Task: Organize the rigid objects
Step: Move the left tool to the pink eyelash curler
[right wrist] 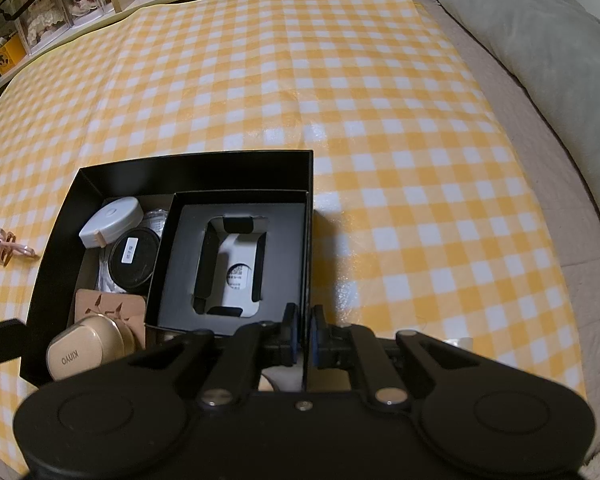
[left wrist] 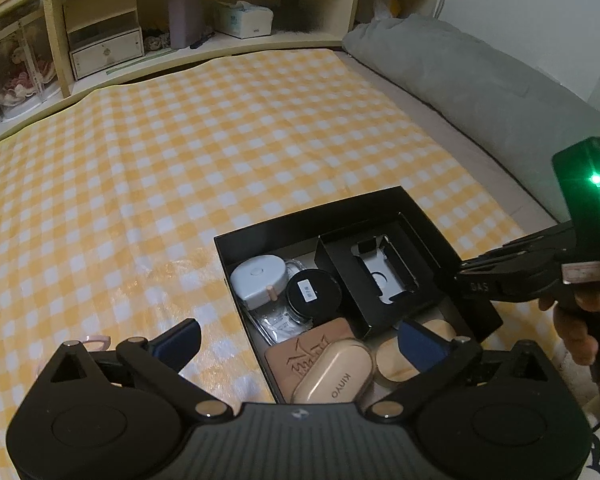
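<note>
A black box (left wrist: 228, 256) (right wrist: 60, 216) lies on the yellow checked cloth. It holds a white oval device (left wrist: 260, 276) (right wrist: 112, 220), a round black tin (left wrist: 312, 292) (right wrist: 134, 260), a brown carved pad (left wrist: 312, 348) (right wrist: 108, 308), a gold KINYO case (left wrist: 332, 376) (right wrist: 84, 352) and a smaller black insert box (left wrist: 384, 276) (right wrist: 236, 264). My left gripper (left wrist: 298, 332) stands wide open above the gold case, nothing between its fingers. My right gripper (right wrist: 305, 332) (left wrist: 472, 280) is shut on the box's right wall.
A pink hair clip (right wrist: 4, 246) (left wrist: 98, 340) lies on the cloth left of the box. A grey pillow (left wrist: 460, 72) (right wrist: 540, 40) runs along the right side. Wooden shelves (left wrist: 236, 40) with small boxes stand behind the cloth. A hand (left wrist: 580, 332) holds the right gripper.
</note>
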Demonstrator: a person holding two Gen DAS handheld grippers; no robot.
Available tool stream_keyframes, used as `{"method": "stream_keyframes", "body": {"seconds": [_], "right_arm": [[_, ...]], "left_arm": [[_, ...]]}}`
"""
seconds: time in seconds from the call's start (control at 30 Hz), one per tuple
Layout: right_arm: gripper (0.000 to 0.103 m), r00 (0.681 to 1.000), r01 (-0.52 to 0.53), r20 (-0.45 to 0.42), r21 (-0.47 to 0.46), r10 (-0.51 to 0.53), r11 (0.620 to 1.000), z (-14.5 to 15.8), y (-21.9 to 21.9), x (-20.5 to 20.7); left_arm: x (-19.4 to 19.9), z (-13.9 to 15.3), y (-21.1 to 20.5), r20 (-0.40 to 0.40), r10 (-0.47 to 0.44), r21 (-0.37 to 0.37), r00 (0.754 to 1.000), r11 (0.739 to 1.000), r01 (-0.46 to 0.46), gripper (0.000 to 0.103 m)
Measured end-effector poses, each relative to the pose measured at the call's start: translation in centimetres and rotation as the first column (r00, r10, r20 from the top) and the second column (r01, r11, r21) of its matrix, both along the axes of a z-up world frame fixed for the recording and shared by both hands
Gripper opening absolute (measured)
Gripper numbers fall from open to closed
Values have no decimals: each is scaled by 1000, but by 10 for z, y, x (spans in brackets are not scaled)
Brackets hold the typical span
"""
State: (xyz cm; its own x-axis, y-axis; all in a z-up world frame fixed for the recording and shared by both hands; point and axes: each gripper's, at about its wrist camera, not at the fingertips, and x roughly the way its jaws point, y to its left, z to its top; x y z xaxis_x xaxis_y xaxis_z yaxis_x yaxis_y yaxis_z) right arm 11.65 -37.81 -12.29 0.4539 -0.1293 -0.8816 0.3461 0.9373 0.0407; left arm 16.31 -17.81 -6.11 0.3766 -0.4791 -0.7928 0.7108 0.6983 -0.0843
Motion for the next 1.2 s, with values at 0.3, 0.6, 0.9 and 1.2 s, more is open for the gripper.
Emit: {"method": "stream_keyframes", "body": {"seconds": [0.3, 0.6, 0.9, 1.2], "right_arm": [[7, 1000, -1, 0, -1, 1, 1000, 0, 0, 0], [7, 1000, -3, -1, -4, 3, 1000, 0, -1, 0], [7, 1000, -4, -2, -7, 4, 1000, 0, 1, 0], [7, 1000, -4, -2, -7, 4, 1000, 1, 2, 0]], "left_arm": [[-9, 6, 17, 13, -5, -5, 1000, 1000, 5, 103], [10, 9, 52, 27, 56, 16, 998, 998, -56, 103], [55, -3, 106, -3, 240, 32, 971, 970, -240, 103], [93, -29, 135, -17, 325, 98, 945, 942, -322, 103]]}}
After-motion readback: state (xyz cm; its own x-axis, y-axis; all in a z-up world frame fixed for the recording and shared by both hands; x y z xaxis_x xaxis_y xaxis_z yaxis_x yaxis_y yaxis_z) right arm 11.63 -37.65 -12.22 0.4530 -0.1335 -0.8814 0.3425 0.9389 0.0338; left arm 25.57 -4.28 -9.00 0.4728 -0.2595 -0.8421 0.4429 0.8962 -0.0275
